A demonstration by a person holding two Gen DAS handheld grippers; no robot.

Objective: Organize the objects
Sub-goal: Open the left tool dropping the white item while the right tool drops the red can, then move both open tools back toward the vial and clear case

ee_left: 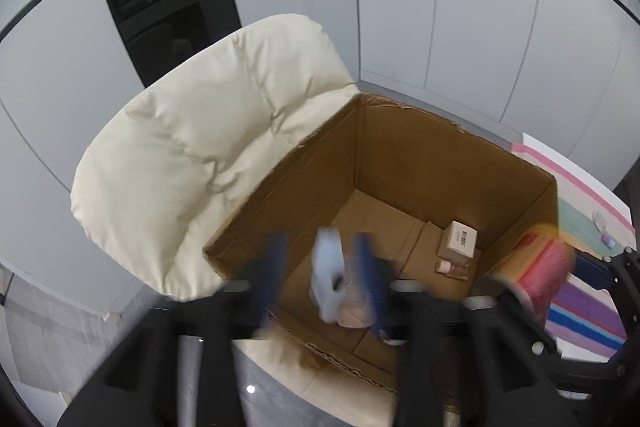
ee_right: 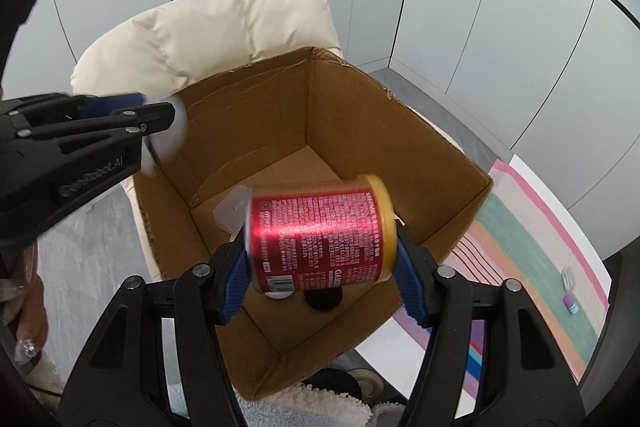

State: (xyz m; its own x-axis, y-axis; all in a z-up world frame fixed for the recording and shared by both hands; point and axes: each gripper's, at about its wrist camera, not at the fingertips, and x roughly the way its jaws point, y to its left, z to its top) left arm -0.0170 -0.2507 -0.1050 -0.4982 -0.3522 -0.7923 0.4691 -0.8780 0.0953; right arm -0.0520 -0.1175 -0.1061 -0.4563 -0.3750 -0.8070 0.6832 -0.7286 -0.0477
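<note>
An open cardboard box (ee_left: 400, 155) (ee_right: 360, 123) sits on a cream chair. My left gripper (ee_left: 322, 279) is above the box's near left part, and a pale blue-white object (ee_left: 330, 275) sits between its blurred blue fingers, which look spread apart from it. The left gripper also shows in the right wrist view (ee_right: 160, 115) at the box's left rim. My right gripper (ee_right: 322, 263) is shut on a red and gold can (ee_right: 320, 231), held sideways above the box's near side. The can shows blurred in the left wrist view (ee_left: 544, 267).
Inside the box lie a small carton (ee_left: 458, 241), a small bottle (ee_left: 452, 269) and a pinkish item (ee_left: 354, 313). The cream padded chair (ee_left: 200, 147) is behind and left of the box. A striped mat (ee_right: 532, 251) to the right holds small items (ee_right: 570, 303).
</note>
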